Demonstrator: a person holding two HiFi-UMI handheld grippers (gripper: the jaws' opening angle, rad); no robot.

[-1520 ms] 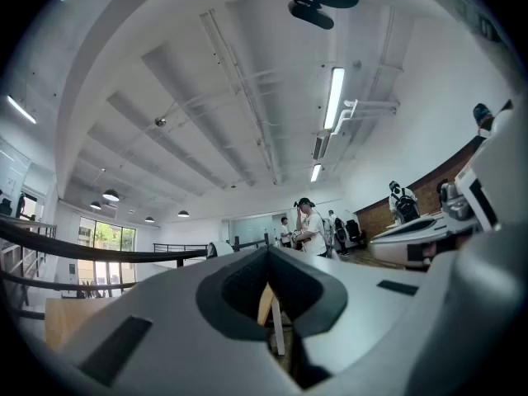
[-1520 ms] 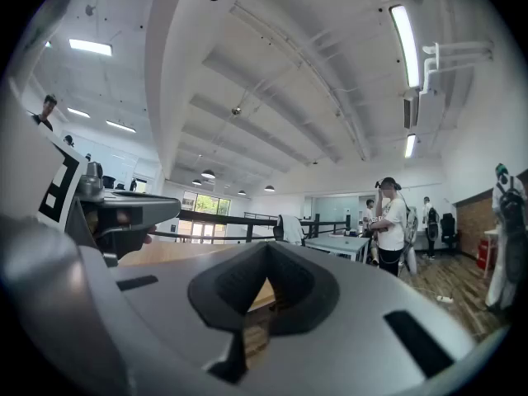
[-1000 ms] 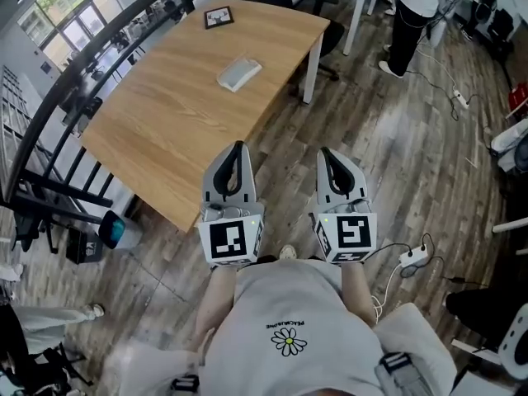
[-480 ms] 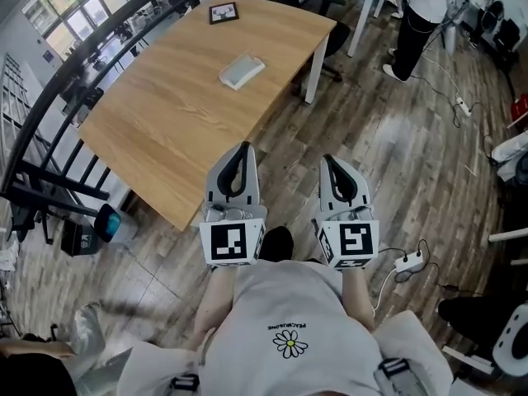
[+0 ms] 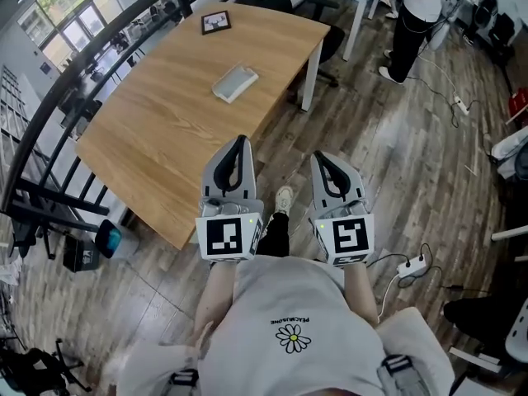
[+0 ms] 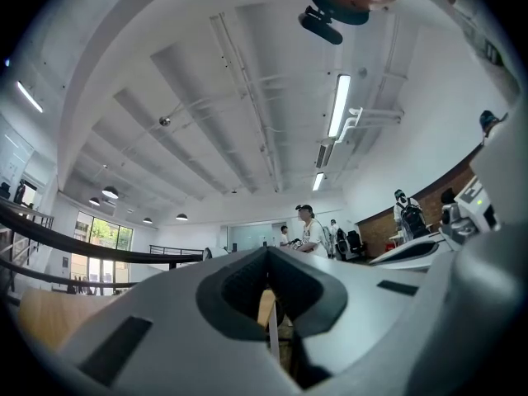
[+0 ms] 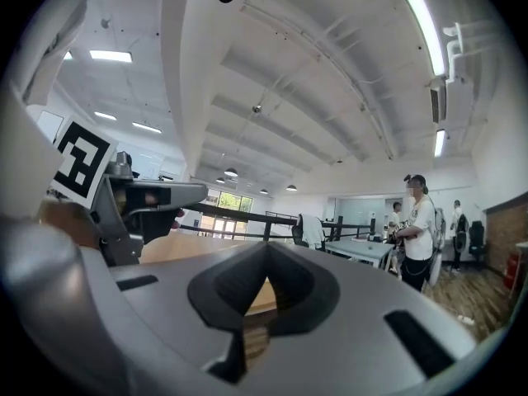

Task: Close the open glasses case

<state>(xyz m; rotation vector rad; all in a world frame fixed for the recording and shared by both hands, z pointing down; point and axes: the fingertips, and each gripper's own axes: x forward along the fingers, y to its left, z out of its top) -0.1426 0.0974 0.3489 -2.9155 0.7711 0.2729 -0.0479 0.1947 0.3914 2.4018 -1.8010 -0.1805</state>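
A grey, flat glasses case (image 5: 235,82) lies on the far half of the wooden table (image 5: 165,130); from here I cannot tell how its lid stands. My left gripper (image 5: 240,141) hovers over the table's near corner, jaws shut and empty, well short of the case. My right gripper (image 5: 319,155) is held beside it over the floor, off the table's edge, shut on nothing. In the left gripper view the gripper (image 6: 267,254) has its tips together. In the right gripper view the gripper (image 7: 266,250) also has its tips together, with the tabletop beyond.
A black-framed card (image 5: 218,21) sits at the table's far end. A dark railing (image 5: 49,114) runs along the left. A person (image 5: 412,15) stands at the upper right by another desk. A power strip (image 5: 410,264) lies on the wood floor at the right.
The person carrying the grippers has stepped toward the table, a foot now showing between the grippers. Both grippers moved forward a little, still shut and side by side.
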